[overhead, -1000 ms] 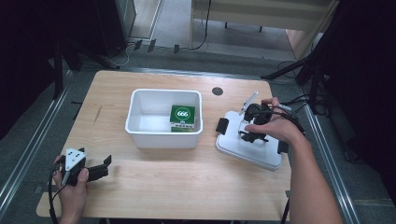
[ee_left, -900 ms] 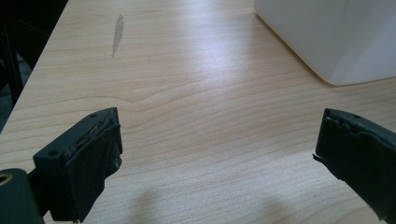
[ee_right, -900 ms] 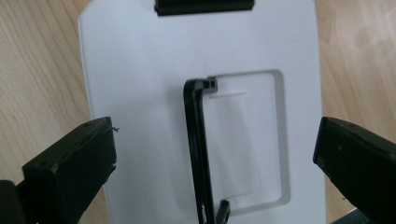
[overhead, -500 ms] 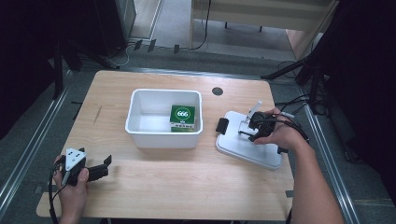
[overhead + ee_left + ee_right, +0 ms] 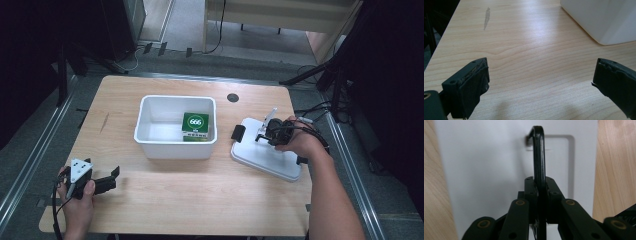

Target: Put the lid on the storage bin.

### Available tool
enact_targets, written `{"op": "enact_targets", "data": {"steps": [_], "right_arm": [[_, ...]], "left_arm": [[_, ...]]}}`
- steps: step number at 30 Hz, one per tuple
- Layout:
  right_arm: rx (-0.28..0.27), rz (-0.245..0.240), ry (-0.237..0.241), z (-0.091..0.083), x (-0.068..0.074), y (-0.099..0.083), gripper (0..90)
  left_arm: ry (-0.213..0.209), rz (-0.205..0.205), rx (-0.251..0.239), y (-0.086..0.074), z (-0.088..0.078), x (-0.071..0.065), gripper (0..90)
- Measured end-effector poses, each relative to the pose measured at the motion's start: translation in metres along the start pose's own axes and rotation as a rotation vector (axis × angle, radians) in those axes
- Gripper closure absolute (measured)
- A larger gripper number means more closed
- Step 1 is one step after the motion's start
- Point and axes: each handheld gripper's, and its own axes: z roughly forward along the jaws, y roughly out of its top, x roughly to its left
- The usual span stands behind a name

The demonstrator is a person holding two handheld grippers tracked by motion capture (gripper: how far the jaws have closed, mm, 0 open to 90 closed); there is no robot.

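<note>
Table (image 5: pixel 170 205) runs across high view. Bin (image 5: pixel 175 145) sits on table near middle. Box (image 5: pixel 195 126) lies in bin, toward bin's right wall. Lid (image 5: pixel 270 160) lies flat on table, right of bin, just apart from it. Handle (image 5: pixel 538 152) stands up from lid, between right gripper (image 5: pixel 265 131) jaws; that gripper is over lid's far part. Left gripper (image 5: pixel 102 184) rests at table's near left corner, well apart from bin, pointing right. Round hole (image 5: pixel 232 97) in table behind bin, to its right.
</note>
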Motion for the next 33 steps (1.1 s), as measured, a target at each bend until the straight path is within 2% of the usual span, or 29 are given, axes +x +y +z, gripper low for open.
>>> {"op": "enact_targets", "data": {"steps": [3,5,8,14,18,21,22,24,31,33], "right_arm": [[-0.009,0.003,-0.006,-0.003,-0.002,0.001,84.8],[-0.019,-0.02,0.007,-0.007,-0.003,0.001,84.8],[-0.024,-0.039,-0.005,-0.017,-0.005,0.002,84.8],[-0.074,-0.06,-0.021,-0.044,-0.01,0.007,84.8],[-0.09,-0.088,-0.037,-0.065,-0.012,0.014,84.8],[-0.096,-0.092,-0.044,-0.073,-0.013,0.017,84.8],[-0.107,-0.099,-0.051,-0.082,-0.015,0.02,84.8],[-0.112,-0.099,-0.054,-0.086,-0.015,0.021,84.8],[-0.141,-0.124,-0.068,-0.118,-0.017,0.037,84.8],[-0.145,-0.127,-0.07,-0.121,-0.017,0.039,84.8]], "left_arm": [[0.0,0.0,-0.002,0.0,0.0,0.0,1.0],[0.0,0.0,-0.001,0.0,0.0,0.0,0.9],[0.0,-0.002,-0.001,0.0,0.0,0.0,1.0],[-0.001,0.0,-0.003,0.0,0.0,0.0,1.0],[-0.001,0.001,-0.002,0.0,0.0,0.0,1.0],[-0.001,0.0,-0.002,0.0,0.0,0.0,1.0],[-0.001,0.0,-0.002,0.0,0.0,0.0,1.0],[-0.001,0.0,-0.003,0.0,0.0,0.0,1.0],[0.0,-0.002,-0.003,0.0,0.0,0.0,1.0],[0.0,0.0,-0.003,0.0,0.0,0.0,1.0]]}}
